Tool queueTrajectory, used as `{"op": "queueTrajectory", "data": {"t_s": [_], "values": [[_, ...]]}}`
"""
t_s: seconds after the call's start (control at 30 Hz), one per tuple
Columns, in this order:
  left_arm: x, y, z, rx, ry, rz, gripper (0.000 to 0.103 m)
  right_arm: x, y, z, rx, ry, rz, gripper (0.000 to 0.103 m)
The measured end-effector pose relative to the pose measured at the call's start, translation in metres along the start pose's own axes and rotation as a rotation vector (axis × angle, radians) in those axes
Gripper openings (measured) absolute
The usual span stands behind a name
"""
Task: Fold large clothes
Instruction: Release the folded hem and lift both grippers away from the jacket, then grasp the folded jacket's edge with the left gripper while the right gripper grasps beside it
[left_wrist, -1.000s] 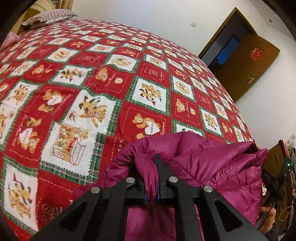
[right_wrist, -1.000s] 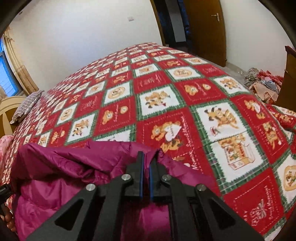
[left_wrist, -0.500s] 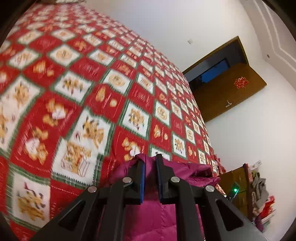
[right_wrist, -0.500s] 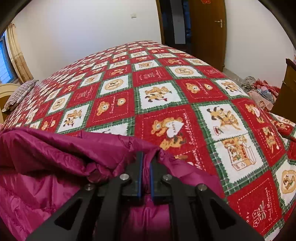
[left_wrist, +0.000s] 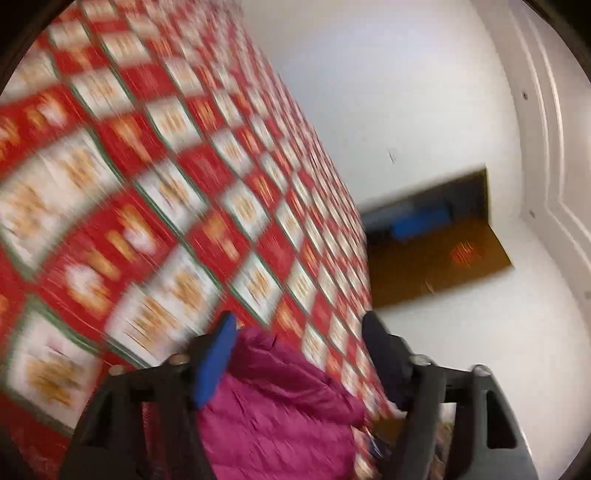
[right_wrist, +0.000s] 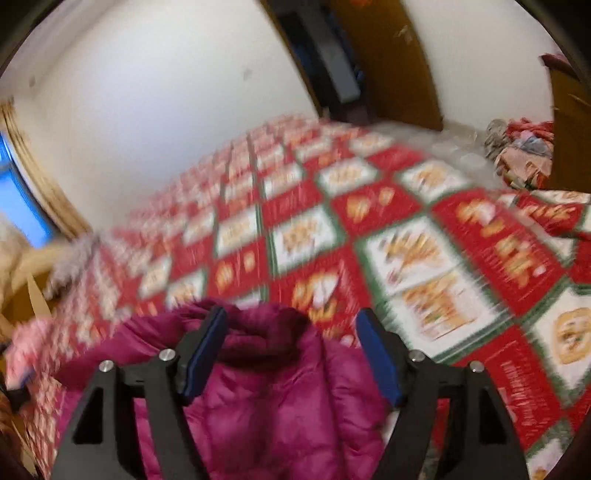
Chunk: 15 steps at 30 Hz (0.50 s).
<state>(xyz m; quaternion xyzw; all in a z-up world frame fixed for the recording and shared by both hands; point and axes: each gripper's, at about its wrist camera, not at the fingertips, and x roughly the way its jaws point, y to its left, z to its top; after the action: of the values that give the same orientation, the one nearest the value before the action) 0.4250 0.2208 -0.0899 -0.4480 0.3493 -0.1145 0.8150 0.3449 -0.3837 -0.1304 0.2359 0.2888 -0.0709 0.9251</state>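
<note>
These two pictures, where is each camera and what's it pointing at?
Left wrist: rides the left gripper, looking along its open fingers at the magenta jacket, the bedspread and a brown door.
Right wrist: rides the right gripper, open, over the same jacket, toward the doorway.
Shared: jacket, bedspread, door.

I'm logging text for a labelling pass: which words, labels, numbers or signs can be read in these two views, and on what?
None can be read.
Bedspread: the printed patches are smeared by motion blur; any wording is illegible.
Door: a round red ornament, too blurred to make out characters.
Magenta puffer jacket: no label visible.
</note>
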Motion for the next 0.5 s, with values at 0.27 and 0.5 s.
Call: {"op": "queueTrajectory", "data": {"t_s": [0.27,0.5], "values": [[0.050,-0.115,-0.099,0.674,0.008,0.299,0.072,-0.023,0.118,0.009,-0.428,0.087,0.049,0.047],[0.142,-0.120,-0.171,0.831,0.021,0.585,0.072,0.051,0.158,-0.035,-0.481,0.214,-0.012,0.030]]}}
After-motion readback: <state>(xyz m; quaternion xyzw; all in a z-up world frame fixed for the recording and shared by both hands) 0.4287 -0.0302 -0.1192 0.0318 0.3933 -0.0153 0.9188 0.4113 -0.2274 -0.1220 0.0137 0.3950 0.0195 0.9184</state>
